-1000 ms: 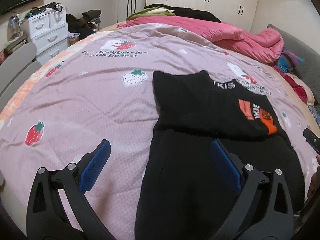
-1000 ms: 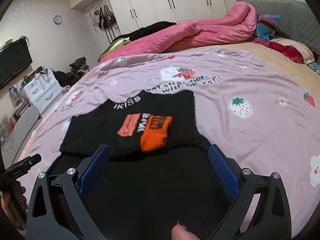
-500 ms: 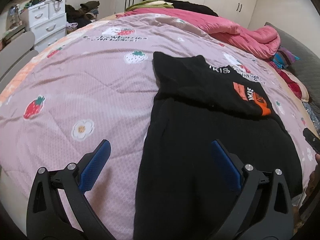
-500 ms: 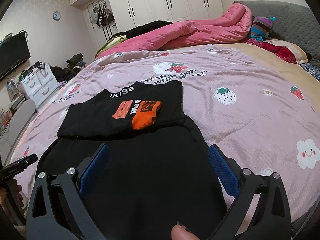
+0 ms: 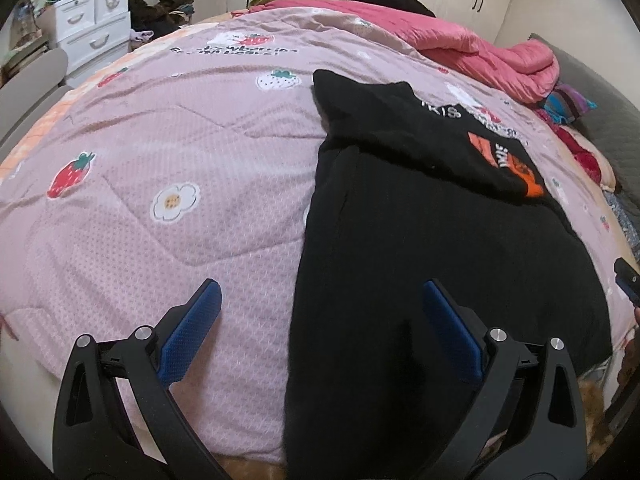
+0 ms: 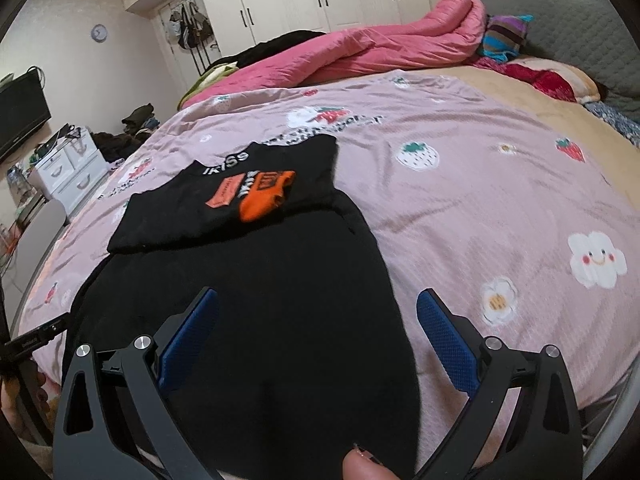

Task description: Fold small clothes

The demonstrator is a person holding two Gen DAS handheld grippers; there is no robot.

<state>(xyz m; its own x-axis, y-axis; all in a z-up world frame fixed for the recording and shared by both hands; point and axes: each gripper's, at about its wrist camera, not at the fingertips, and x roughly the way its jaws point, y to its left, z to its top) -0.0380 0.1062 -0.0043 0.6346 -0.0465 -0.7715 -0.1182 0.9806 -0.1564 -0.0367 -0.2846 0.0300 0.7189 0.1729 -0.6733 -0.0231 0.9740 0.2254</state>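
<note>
A: Where is the black garment lying?

B: It is lying flat on the pink strawberry quilt of the bed, its upper part folded down so the orange patch is showing.

A: And the 2 tools?

B: The left tool is hovering wide open over the garment's left edge, gripping nothing. The right tool is also gaping empty above the near hem.
</note>
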